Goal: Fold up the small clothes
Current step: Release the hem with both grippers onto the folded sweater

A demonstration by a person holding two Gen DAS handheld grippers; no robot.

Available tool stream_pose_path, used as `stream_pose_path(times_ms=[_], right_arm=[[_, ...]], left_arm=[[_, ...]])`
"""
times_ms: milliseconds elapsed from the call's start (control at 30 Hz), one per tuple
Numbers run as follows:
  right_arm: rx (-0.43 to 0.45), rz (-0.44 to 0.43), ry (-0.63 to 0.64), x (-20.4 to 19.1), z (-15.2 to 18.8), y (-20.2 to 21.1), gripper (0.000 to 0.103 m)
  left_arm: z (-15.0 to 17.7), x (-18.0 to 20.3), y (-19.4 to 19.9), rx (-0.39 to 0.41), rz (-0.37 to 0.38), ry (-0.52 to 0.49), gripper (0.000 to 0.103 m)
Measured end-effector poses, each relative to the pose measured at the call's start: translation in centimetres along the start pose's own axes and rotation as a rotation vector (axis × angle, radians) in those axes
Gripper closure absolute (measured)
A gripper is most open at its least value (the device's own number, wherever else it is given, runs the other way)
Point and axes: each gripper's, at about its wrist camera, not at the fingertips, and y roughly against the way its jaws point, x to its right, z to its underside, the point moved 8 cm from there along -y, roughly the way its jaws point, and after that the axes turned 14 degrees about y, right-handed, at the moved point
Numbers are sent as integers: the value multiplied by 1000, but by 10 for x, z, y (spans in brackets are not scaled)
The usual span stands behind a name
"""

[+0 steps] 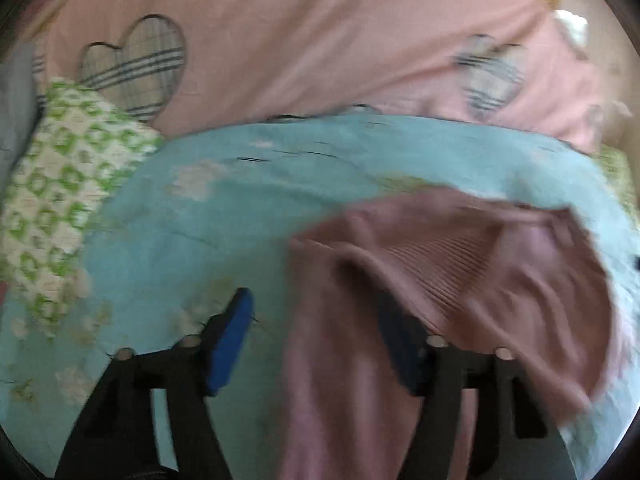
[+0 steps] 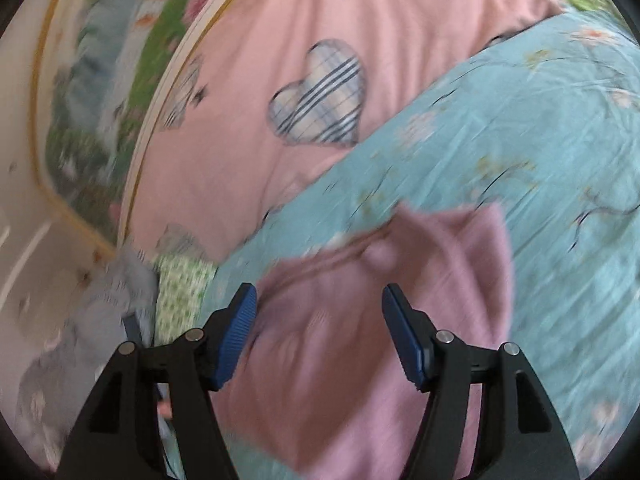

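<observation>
A blue sheet is bearing a pink garment; both grippers are hanging released over it

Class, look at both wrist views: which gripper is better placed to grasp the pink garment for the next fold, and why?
Probably the left gripper: the pink knit garment already drapes between its open fingers, against the right-hand pad. The right gripper is open too, but only hovers above the cloth.
</observation>
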Motion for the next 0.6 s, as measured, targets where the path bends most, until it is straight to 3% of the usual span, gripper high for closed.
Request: stream_pose_path(times_ms=[67,167,300,333,433,500,600], right_arm=[[-55,-23,75,-23,15,-7,36],[-152,-54,173,-52,41,-34,36],[-353,-135,213,-71,86,-82,36],[-407,-137,227,-72,97,-94,36],[-462,-108,257,-61,106,-117,36],[-479,-68,269,-45,99,-131,38],[-499,30,249,-11,79,-150,40]], left_arm=[[25,27,15,-20,100,-84,42],[74,71,22,-80,174,-233,42],[110,99,3,-155,203,-309,42],[112,99,-7,-167,184,-317,44],[99,92,-35,-210,179,-269,49],[79,86,-51,-212,167,-242,50],[41,74,-87,-212,83,-208,48]])
